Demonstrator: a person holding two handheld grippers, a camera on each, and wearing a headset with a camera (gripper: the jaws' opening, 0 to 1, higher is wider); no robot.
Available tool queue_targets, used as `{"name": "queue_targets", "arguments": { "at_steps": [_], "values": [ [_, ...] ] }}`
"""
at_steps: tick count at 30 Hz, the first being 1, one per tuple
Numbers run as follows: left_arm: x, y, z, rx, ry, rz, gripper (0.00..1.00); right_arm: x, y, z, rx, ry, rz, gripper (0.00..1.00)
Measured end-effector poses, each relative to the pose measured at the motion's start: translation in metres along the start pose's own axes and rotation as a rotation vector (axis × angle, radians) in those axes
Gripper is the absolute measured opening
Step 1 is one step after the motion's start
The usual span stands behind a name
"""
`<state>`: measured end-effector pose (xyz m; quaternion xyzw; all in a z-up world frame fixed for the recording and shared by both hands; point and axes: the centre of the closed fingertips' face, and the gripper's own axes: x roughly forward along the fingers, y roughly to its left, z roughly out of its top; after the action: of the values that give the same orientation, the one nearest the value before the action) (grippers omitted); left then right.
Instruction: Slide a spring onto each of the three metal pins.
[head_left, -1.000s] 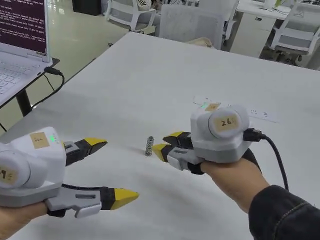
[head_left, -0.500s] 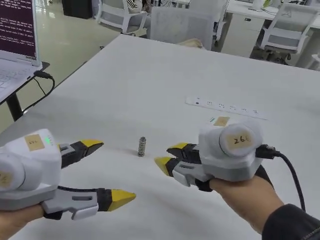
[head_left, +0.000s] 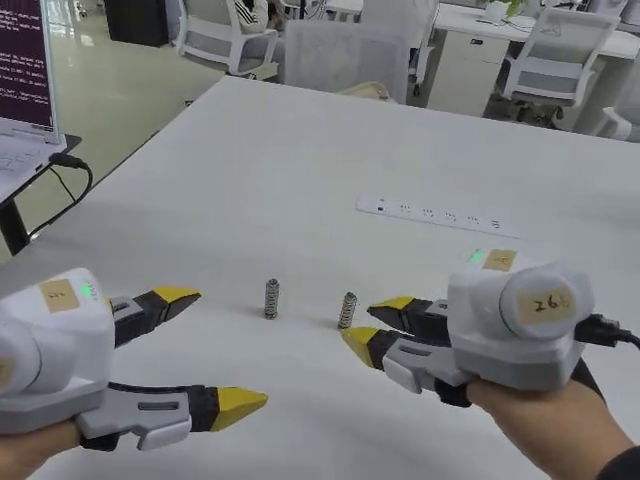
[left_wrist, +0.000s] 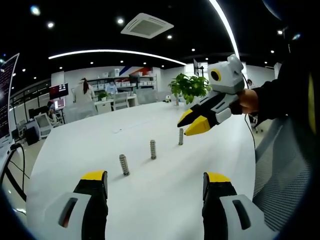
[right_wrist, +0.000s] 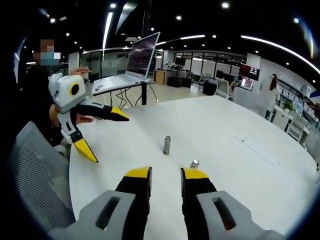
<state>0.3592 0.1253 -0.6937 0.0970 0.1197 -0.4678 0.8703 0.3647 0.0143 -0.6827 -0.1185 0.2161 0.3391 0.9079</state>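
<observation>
Two short metal springs stand upright on the white table (head_left: 300, 160), one (head_left: 271, 298) to the left and one (head_left: 347, 310) just off my right gripper's yellow fingertips (head_left: 395, 303). The left gripper view shows three upright springs in a row: near (left_wrist: 123, 164), middle (left_wrist: 153, 149) and far (left_wrist: 181, 136). My right gripper (head_left: 375, 320) is narrowly open with nothing in it; a spring top (right_wrist: 194, 164) sits just beyond its jaws and another spring (right_wrist: 167, 144) stands farther off. My left gripper (head_left: 215, 348) hovers wide open, short of the springs.
A white power strip (head_left: 437, 217) lies behind the springs. A laptop (head_left: 20, 90) with a black cable (head_left: 60, 190) stands on a stand off the table's left edge. Office chairs (head_left: 345, 55) line the far edge.
My right gripper has drawn back to the right, away from the left spring, and a second spring now shows by its tips. The left gripper stays open.
</observation>
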Motion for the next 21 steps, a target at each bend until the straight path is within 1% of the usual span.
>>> {"name": "queue_targets", "arguments": {
  "at_steps": [5,9,14,15,19,21],
  "values": [
    [0.002,-0.003,0.001,-0.001,0.001,-0.008,0.75,-0.016,-0.011,-0.008,0.012,0.002,-0.034,0.22],
    [0.002,-0.005,0.000,-0.002,0.003,-0.014,0.75,-0.031,-0.022,-0.017,0.030,0.007,-0.067,0.24],
    [0.002,-0.007,0.000,-0.004,0.004,-0.019,0.75,-0.051,-0.038,-0.030,0.054,0.018,-0.120,0.26],
    [0.003,-0.008,0.000,-0.005,0.005,-0.020,0.75,-0.052,-0.039,-0.031,0.056,0.019,-0.123,0.26],
    [0.004,-0.010,0.000,-0.004,0.005,-0.026,0.75,-0.064,-0.051,-0.044,0.082,0.031,-0.159,0.28],
    [0.005,-0.011,0.000,-0.005,0.005,-0.028,0.76,-0.067,-0.053,-0.048,0.088,0.035,-0.170,0.30]
  ]
}}
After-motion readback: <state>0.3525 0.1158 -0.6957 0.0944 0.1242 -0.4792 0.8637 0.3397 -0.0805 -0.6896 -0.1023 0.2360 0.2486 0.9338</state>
